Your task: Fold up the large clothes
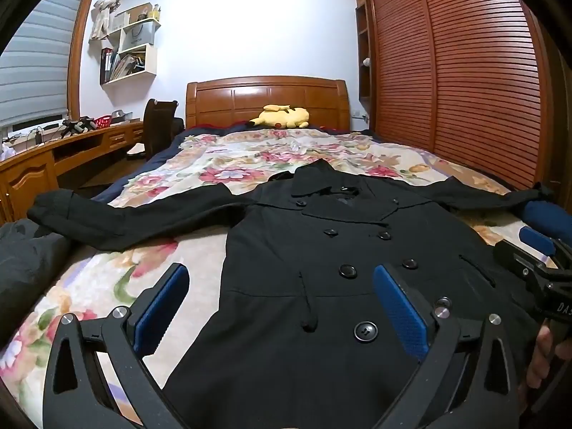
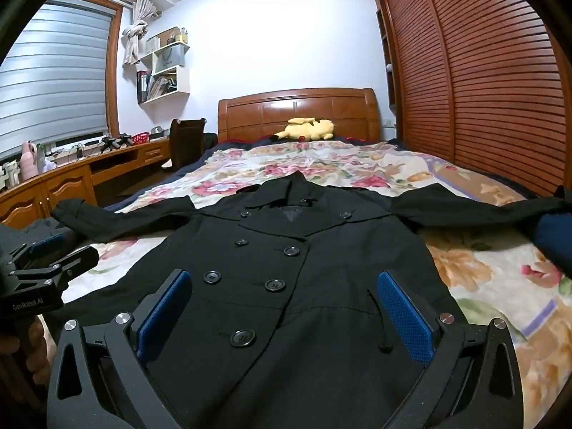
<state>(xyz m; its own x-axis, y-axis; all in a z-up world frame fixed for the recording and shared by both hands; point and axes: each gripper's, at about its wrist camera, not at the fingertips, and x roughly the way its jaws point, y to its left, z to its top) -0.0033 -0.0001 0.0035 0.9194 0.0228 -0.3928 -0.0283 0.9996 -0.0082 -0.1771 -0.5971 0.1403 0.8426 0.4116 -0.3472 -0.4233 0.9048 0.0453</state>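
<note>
A black double-breasted coat [image 1: 321, 250] [image 2: 286, 257] lies flat and front up on the floral bedspread [image 1: 221, 164] [image 2: 482, 271]. Its collar points toward the headboard and both sleeves are spread out sideways. My left gripper [image 1: 282, 296] hovers over the coat's lower front near its left side, jaws wide open with nothing between the blue pads [image 1: 400, 307]. My right gripper [image 2: 282, 286] hovers beside it over the coat's lower right part, also wide open and holding nothing. Each gripper shows in the other's view: the right gripper [image 1: 529, 250] and the left gripper [image 2: 64, 248].
A yellow plush toy [image 1: 280, 116] [image 2: 309, 128] rests by the wooden headboard [image 1: 268, 96]. A dark garment pile [image 1: 25, 271] sits on the bed's left corner and a blue garment [image 2: 556, 236] at the right sleeve end. A desk [image 2: 71, 178] and chair stand left, with louvred wardrobe doors [image 1: 464, 71] on the right.
</note>
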